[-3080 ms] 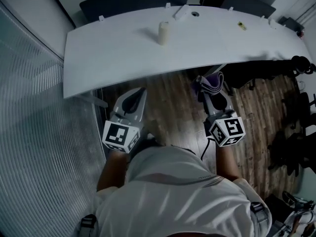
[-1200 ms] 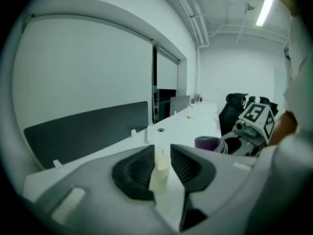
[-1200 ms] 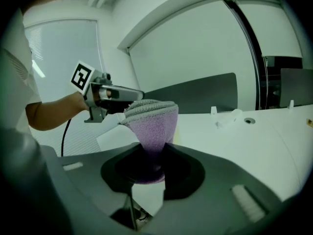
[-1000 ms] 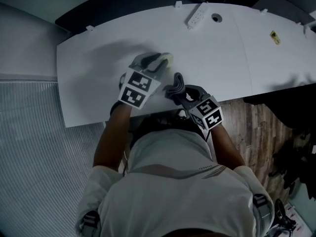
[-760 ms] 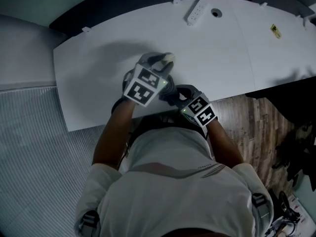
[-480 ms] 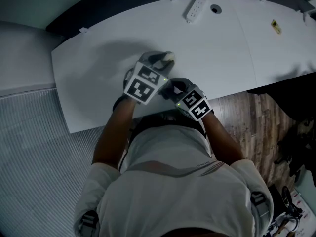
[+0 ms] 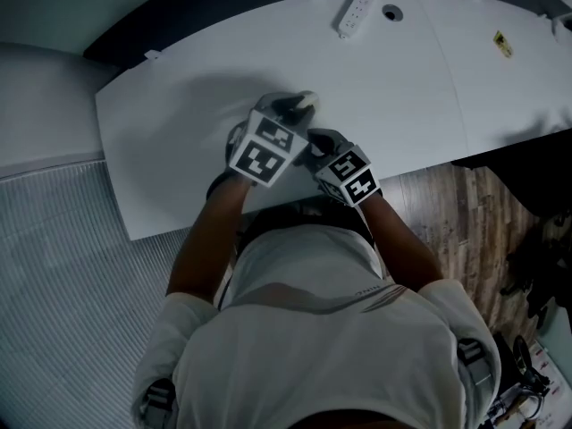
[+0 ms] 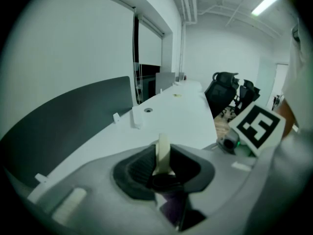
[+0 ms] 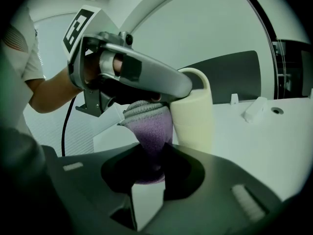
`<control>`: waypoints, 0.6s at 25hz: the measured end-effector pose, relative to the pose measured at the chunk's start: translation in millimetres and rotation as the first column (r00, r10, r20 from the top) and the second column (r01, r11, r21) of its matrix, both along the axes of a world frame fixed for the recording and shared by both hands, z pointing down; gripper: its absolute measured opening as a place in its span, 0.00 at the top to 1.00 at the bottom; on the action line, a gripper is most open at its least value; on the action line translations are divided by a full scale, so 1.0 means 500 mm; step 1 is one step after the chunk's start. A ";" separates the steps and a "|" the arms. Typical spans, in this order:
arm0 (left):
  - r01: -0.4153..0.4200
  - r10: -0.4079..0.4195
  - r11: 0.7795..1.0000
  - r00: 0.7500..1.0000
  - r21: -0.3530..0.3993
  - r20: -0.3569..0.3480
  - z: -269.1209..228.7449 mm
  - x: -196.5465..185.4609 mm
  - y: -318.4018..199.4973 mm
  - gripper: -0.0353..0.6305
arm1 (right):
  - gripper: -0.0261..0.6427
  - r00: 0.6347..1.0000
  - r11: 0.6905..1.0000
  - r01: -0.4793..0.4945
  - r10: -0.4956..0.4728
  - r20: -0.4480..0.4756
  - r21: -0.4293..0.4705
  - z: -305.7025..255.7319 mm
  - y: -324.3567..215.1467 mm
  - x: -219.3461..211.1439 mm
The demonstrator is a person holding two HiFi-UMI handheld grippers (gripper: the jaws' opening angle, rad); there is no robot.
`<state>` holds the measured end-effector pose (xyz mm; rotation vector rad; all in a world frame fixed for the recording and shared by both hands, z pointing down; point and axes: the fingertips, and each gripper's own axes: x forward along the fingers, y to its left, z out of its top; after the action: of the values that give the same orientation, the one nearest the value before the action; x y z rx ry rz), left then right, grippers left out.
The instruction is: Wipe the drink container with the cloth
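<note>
Pinching the rim wall of the cream drink container (image 7: 307, 104), the left gripper (image 7: 288, 113) has one jaw inside and one outside. Its jaws have just been closing, and the thin wall stands between the pads, so I read it as clamped on. The container stands upright on the white counter (image 7: 170, 141), near the middle of its near half.

Just to the right, the purple cloth (image 9: 151, 126) bunches up against the container's side, touching it or just short of it. The right gripper (image 7: 315, 147) is clenched on the cloth's lower end, so the free folds face the container.

The step in hand looks like the start of the wipe itself. To do it well:
- Keep the left grip firm, since a pinch on one wall could let the container twist or tip under a sideways push.
- Press the cloth on lightly and stroke along the wall.
- Push towards the held side rather than away from it.
- Work around the side that the left jaw does not cover.

Counted:
- one drink container
- one cloth
- two grippers
- one counter
- one power strip (image 7: 356, 13) at the counter's far edge
- one round cable hole (image 7: 391, 12) beside the strip
- one small yellow sticker (image 7: 503, 45) further right
</note>
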<state>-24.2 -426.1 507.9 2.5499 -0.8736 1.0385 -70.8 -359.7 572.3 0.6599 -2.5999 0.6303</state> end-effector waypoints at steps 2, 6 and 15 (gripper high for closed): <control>-0.001 0.001 1.000 1.000 -0.003 -0.004 0.000 0.002 0.000 0.82 | 0.81 0.999 0.999 -0.040 0.040 0.015 -0.018 -0.003 -0.014 0.008; 0.012 -0.013 1.000 1.000 -0.017 -0.022 0.000 -0.003 -0.003 0.82 | 0.81 0.977 0.974 -0.175 0.190 0.100 -0.142 -0.002 -0.042 0.015; 0.007 -0.008 1.000 0.999 -0.023 -0.032 -0.001 -0.004 0.000 0.82 | 0.79 0.920 0.871 -0.295 0.370 0.131 -0.394 0.069 -0.051 0.020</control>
<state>-26.5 -426.2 507.5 2.5352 -0.8573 0.9966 -60.8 -385.1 606.9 0.9707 -2.4528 1.3206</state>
